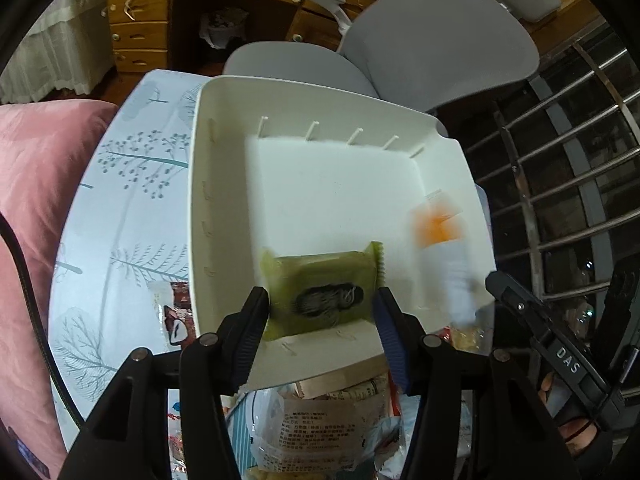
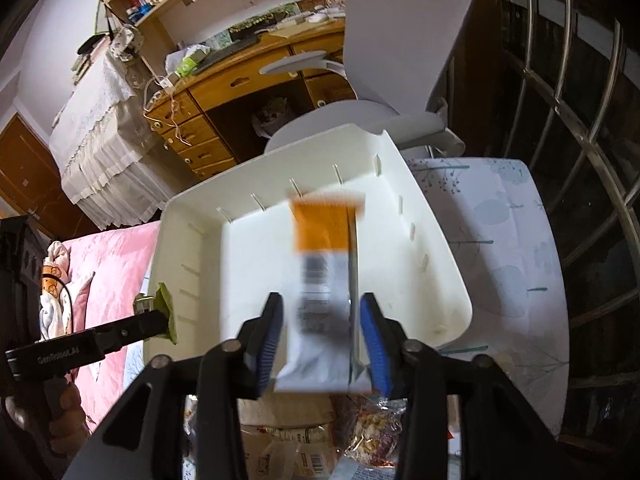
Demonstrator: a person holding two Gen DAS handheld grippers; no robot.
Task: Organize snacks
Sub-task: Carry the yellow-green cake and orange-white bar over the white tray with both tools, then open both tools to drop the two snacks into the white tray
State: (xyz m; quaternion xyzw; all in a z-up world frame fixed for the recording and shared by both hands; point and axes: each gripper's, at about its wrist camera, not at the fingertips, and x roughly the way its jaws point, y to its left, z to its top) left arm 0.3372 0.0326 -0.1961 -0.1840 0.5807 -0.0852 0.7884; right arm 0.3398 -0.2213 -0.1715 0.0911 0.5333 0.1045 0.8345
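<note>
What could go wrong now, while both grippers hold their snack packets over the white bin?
1. The orange and white packet looks blurred between the right gripper pads, with gaps on both sides; it may land crooked or hit the rim of the white bin.
2. The green packet in the left gripper sits just above the bin's near wall, so it may fall outside onto the loose snacks below.

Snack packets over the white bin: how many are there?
2. A green packet sits between the left tool's fingers, over the white bin's near edge. A blurred orange-and-white packet sits between the right tool's fingers. More packets lie outside the bin.
</note>
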